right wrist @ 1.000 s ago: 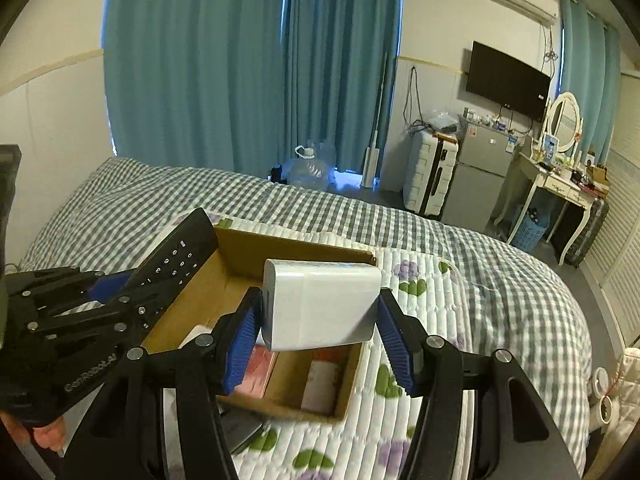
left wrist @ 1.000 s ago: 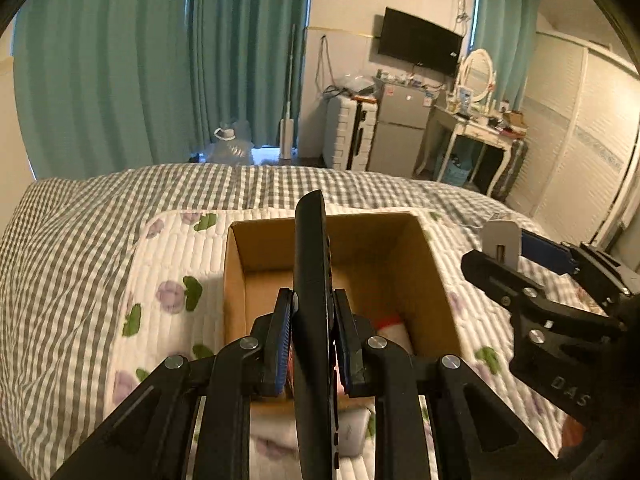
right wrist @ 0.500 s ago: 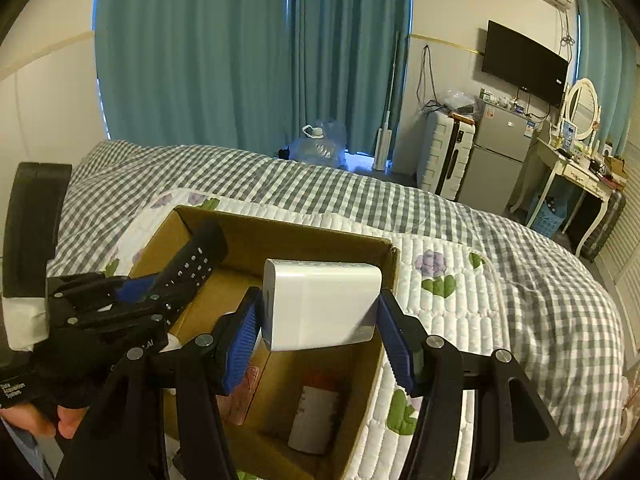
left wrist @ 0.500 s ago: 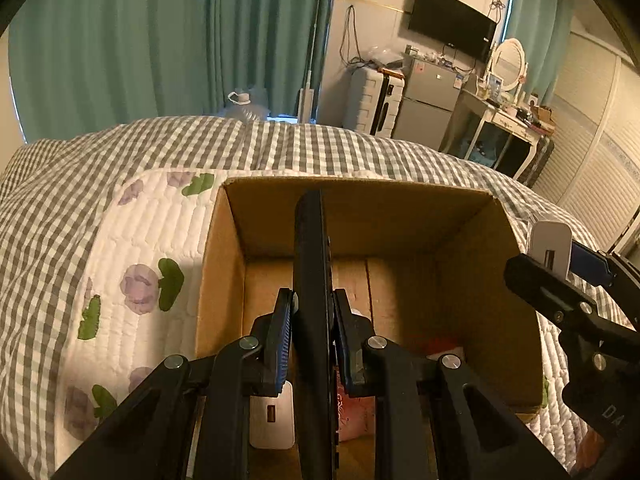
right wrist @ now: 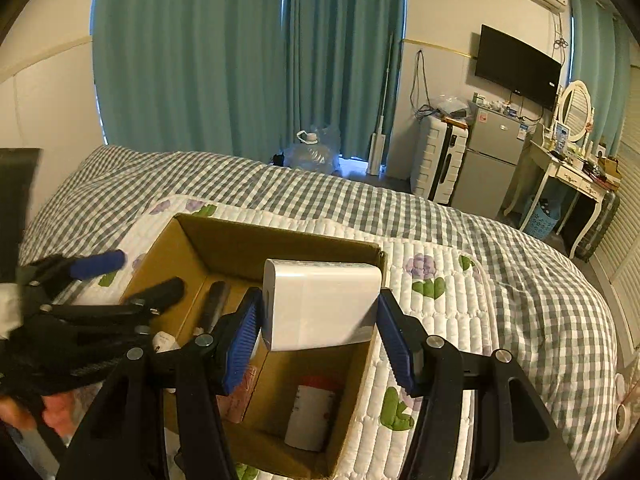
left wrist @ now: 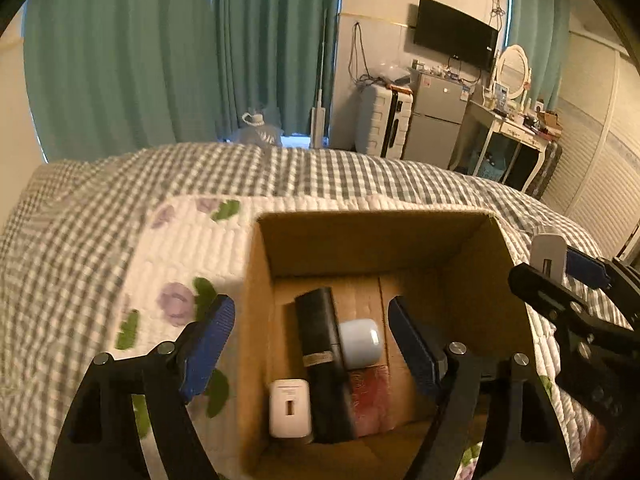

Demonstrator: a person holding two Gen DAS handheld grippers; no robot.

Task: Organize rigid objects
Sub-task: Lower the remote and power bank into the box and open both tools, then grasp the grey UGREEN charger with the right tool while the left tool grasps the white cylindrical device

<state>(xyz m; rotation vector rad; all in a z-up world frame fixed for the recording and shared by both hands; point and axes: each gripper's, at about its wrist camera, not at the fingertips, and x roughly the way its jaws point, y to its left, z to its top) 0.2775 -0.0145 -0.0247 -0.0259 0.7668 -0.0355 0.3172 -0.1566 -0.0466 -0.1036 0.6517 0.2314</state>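
White charger (right wrist: 320,304) in right tool (right wrist: 318,334) (left tool (left wrist: 310,340) wide, empty)

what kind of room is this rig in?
Most likely a lived-in bedroom: a bed with a checked cover, a vanity table with an oval mirror, and a wall TV over a small fridge. The cardboard box sits on the bed.

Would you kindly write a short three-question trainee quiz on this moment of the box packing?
1. True or false: the left hand-held gripper is shut on the black remote.
2. What does the right hand-held gripper hold?
A. white power bank
B. red packet
C. white charger
3. Fill in: the remote lies inside the ____.

Key: 1 false; 2 A; 3 cardboard box.
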